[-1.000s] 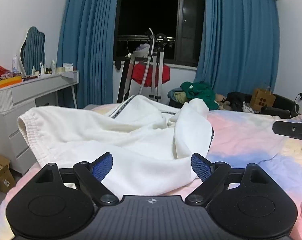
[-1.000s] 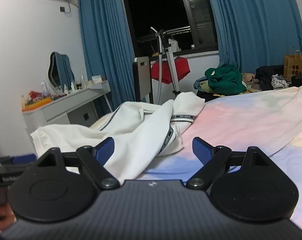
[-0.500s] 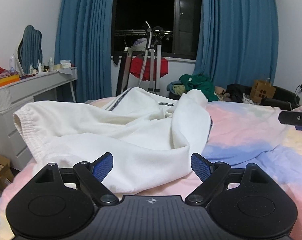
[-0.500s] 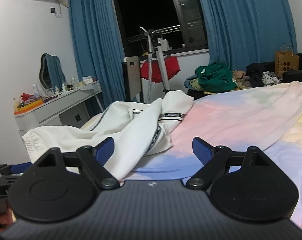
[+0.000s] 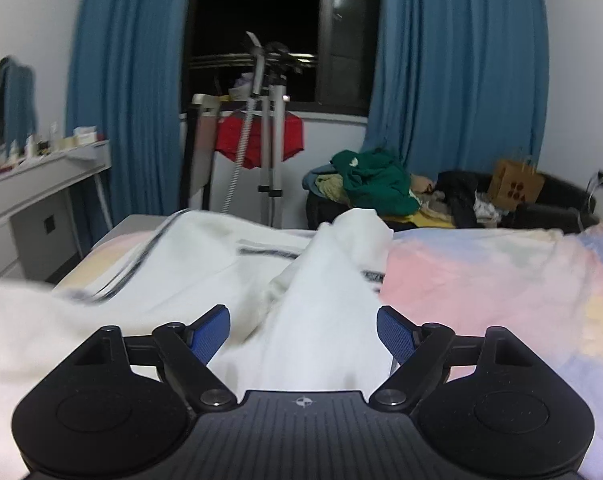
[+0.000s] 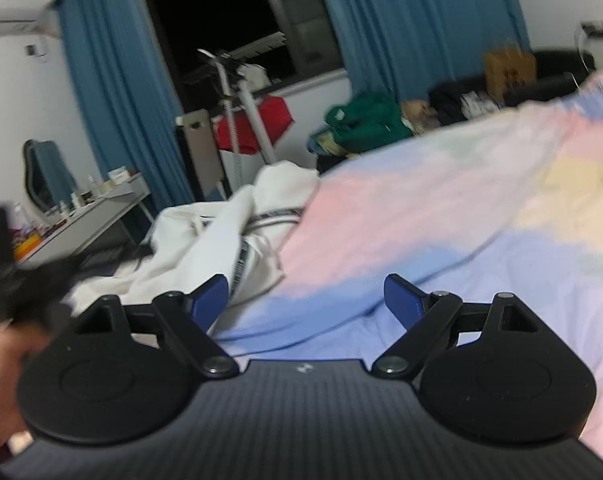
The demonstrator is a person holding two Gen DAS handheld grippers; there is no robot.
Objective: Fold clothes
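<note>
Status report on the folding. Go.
Left gripper open, over white garment. Right gripper open, empty, over bedspread. Garment crumpled, unfolded. Nothing blocking.

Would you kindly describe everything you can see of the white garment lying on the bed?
The white garment is soft, thick-looking fabric with dark striped trim along some edges. It lies unfolded and rumpled on the pastel bedspread, one part rising in a raised fold near the middle. The left gripper is open with cloth between its fingers, not clamped. The right gripper is open beside the garment's edge, over bedspread.
</note>
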